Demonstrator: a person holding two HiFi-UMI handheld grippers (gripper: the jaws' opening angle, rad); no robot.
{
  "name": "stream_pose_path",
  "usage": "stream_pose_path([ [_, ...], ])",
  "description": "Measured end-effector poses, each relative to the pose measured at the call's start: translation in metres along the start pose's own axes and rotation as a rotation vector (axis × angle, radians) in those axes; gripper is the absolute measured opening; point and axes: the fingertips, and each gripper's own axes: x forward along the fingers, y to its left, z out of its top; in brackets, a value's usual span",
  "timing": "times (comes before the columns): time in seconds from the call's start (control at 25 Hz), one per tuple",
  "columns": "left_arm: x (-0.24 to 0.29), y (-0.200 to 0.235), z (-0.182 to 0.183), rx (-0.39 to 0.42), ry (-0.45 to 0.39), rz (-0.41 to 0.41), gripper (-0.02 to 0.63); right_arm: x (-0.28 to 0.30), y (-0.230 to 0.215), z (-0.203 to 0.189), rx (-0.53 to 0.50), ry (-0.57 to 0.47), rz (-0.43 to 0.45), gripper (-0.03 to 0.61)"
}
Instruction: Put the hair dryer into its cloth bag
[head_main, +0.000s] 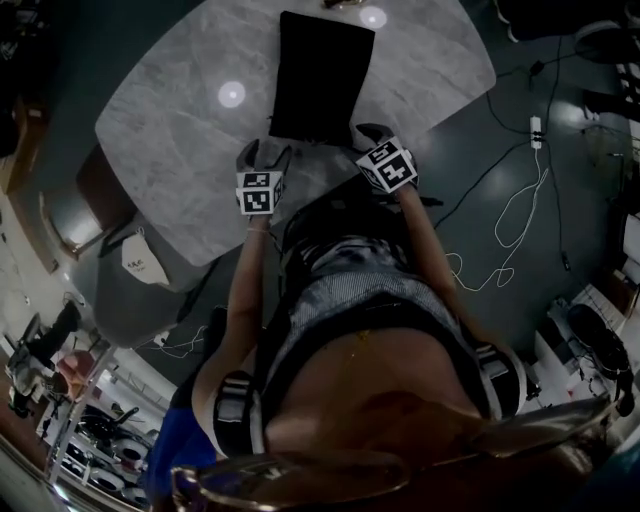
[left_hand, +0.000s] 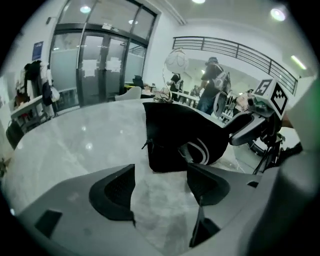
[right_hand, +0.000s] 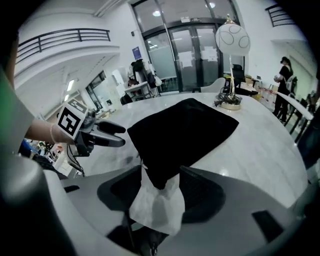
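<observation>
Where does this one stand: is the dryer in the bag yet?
Looks nearly done: a pale curved part, likely the dryer, shows inside the open bag on the table. In hand: nothing; left gripper and right gripper stand open, a white tag between the right's jaws. Left: perhaps closing the bag.

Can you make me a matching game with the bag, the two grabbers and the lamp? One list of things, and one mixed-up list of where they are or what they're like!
Things:
1. cloth bag
2. left gripper
3. right gripper
4. lamp

Place or state:
A. jaws apart, with a white tag between them
B. stands at the far end of the table
C. black, lying on the grey table
D. jaws apart, with only bare table between them

Pairs: 1-C, 2-D, 3-A, 4-B
</observation>
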Motion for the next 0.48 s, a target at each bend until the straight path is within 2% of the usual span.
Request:
stream_pose_path([
  [0.2,0.017,0.012,0.011,0.161,0.051,0.004,0.305,0.015,-0.003,-0.024,0.013,0.063,-0.059,0.270],
  [0.36,0.028,0.010,0.012,0.218,0.064,-0.021,0.305,0.021,0.000,-0.022,0.002,0.043,-0.083,0.268],
  [0.48,0.035,0.001,0.012,0.257,0.070,-0.040,0.304,0.034,0.001,-0.033,-0.011,0.078,-0.083,0.268],
])
